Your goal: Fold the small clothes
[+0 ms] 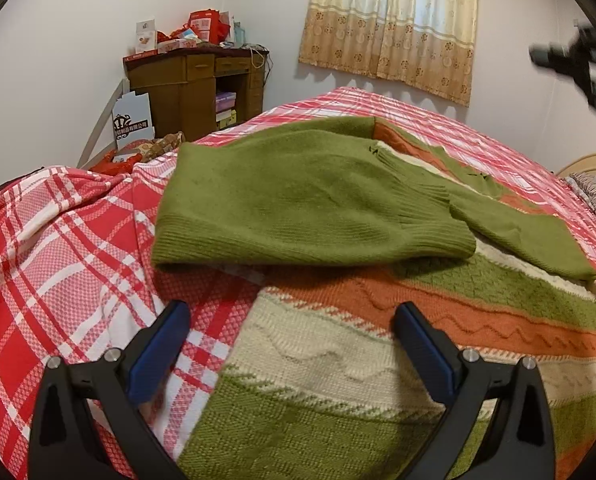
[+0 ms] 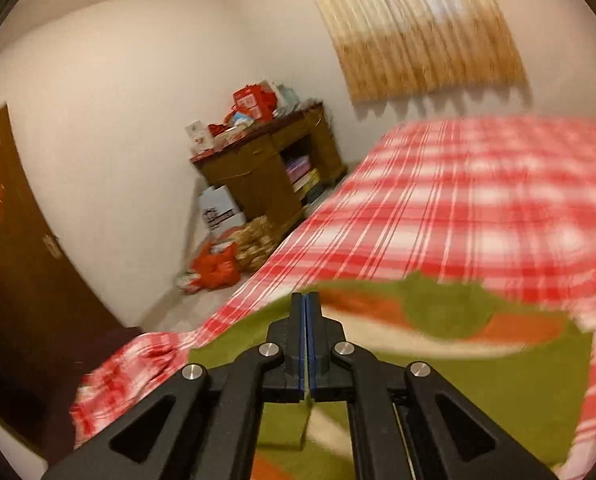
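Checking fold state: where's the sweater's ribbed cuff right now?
Left wrist view, centre-right: the cuff lies folded across the striped sweater body on the plaid bedspread, ahead of the open left gripper.

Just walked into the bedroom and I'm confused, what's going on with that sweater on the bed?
A person with a gripper in each hand is folding a striped knit sweater on the red plaid bed cover. A green sleeve already lies folded across its body. The left gripper hovers just above the sweater's near edge, jaws wide open and empty. The right gripper has its jaws closed, apparently on a thin green edge of the sweater, and that blurred view suggests it is moving.
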Available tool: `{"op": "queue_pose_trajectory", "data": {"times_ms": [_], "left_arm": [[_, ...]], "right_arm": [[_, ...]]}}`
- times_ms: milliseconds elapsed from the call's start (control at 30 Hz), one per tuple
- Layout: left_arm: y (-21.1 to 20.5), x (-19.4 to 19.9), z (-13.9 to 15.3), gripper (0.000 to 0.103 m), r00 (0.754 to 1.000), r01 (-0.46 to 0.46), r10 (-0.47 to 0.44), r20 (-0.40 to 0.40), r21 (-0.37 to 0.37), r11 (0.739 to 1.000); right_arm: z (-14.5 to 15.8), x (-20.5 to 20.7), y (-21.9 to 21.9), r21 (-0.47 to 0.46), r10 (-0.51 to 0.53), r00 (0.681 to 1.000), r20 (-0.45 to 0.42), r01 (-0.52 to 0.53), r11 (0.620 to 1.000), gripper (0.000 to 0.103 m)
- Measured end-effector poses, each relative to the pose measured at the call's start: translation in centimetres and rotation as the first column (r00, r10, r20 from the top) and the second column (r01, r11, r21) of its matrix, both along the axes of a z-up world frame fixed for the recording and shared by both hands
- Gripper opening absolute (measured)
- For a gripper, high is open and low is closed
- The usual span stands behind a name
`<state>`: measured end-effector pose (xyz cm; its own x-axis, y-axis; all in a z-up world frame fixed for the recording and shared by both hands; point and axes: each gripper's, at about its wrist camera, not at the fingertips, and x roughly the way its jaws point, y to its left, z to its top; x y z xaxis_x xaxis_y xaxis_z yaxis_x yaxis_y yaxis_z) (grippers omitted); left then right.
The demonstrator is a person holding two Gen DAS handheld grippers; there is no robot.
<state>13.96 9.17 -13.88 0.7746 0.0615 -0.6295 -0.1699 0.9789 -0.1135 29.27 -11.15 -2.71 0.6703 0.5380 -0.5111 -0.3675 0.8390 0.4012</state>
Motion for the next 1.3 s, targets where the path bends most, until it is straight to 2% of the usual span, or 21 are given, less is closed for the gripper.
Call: {"op": "queue_pose_trajectory", "data": {"times_ms": [67,100,133,167,200,333,433,467,500,533,567,600,633,733,833,933,1033,1167,1300], "left_arm": [[-0.1,0.0,0.0,0.103,1.000,0.000,0.000,0.000,-0.001,1.000],[-0.1,0.0,0.0,0.103,1.000,0.000,0.000,0.000,-0.001,1.000],[-0.1,0.0,0.0,0.103,1.000,0.000,0.000,0.000,0.000,1.000],[-0.1,0.0,0.0,0.103,1.000,0.000,0.000,0.000,-0.001,1.000],[-0.1,0.0,0.0,0.103,1.000,0.000,0.000,0.000,-0.001,1.000],[0.0,0.0,0.0,0.103,1.000,0.000,0.000,0.001,-0.001,1.000],[0.0,0.1,0.1,0.103,1.000,-0.001,0.001,0.000,0.000,1.000],[0.0,0.1,0.1,0.103,1.000,-0.001,0.001,0.001,0.000,1.000],[0.1,0.1,0.1,0.103,1.000,-0.001,0.001,0.002,0.000,1.000],[0.1,0.1,0.1,0.103,1.000,-0.001,0.001,0.002,0.001,1.000],[0.1,0.1,0.1,0.103,1.000,-0.001,0.001,0.002,0.003,1.000],[0.1,0.1,0.1,0.103,1.000,-0.001,0.001,0.003,0.003,1.000],[0.1,0.1,0.1,0.103,1.000,-0.001,0.001,0.004,0.001,1.000],[0.2,0.1,0.1,0.103,1.000,-0.002,0.002,0.004,0.003,1.000],[0.3,0.1,0.1,0.103,1.000,-0.002,0.002,0.004,0.003,1.000],[0.3,0.1,0.1,0.103,1.000,-0.002,0.002,0.004,0.003,1.000],[0.3,0.1,0.0,0.103,1.000,-0.002,0.002,0.004,0.004,1.000],[0.3,0.1,0.0,0.103,1.000,-0.002,0.002,0.004,0.004,1.000],[0.5,0.0,0.1,0.103,1.000,-0.003,0.003,0.004,0.007,1.000]], "right_arm": [[-3.4,0.0,1.0,0.010,0.036,0.996,-0.081,-0.035,0.999,0.004],[-4.8,0.1,1.7,0.020,0.055,0.991,-0.120,-0.053,0.998,0.015],[-7.0,0.3,2.6,0.021,0.066,0.981,-0.181,-0.063,0.998,0.030],[-8.3,0.4,3.2,0.019,0.067,0.975,-0.212,-0.064,0.998,0.070],[-9.6,0.4,3.9,0.027,0.073,0.970,-0.234,-0.069,0.997,0.084],[-11.9,0.3,6.6,-0.018,0.081,0.969,-0.234,-0.088,0.996,0.083],[-12.6,0.3,9.0,-0.125,0.083,0.977,-0.195,-0.109,0.986,0.082],[-12.6,0.4,9.8,-0.173,0.090,0.980,-0.179,-0.122,0.977,0.076],[-12.7,0.4,10.5,-0.231,0.088,0.982,-0.166,-0.126,0.965,0.053],[-12.7,0.5,10.9,-0.280,0.076,0.984,-0.158,-0.119,0.953,0.043],[-12.6,0.6,11.1,-0.303,0.074,0.985,-0.158,-0.119,0.946,0.023],[-12.2,0.7,10.9,-0.284,0.083,0.982,-0.167,-0.129,0.950,0.011],[-11.8,0.8,10.5,-0.266,0.093,0.981,-0.170,-0.136,0.954,0.008],[-9.0,0.2,10.1,-0.275,0.114,0.988,-0.103,-0.139,0.951,0.008],[-4.2,-0.3,9.4,-0.243,0.112,0.994,-0.008,-0.110,0.964,0.008],[1.0,-0.4,7.4,-0.233,0.053,0.992,0.114,-0.025,0.972,0.007],[5.7,-0.5,3.6,-0.206,-0.048,0.974,0.224,0.095,0.974,0.007],[7.1,-0.7,-2.4,-0.222,-0.166,0.955,0.247,0.223,0.949,0.007],[4.2,-0.4,-8.6,-0.267,-0.282,0.943,0.174,0.321,0.909,0.007]]}}
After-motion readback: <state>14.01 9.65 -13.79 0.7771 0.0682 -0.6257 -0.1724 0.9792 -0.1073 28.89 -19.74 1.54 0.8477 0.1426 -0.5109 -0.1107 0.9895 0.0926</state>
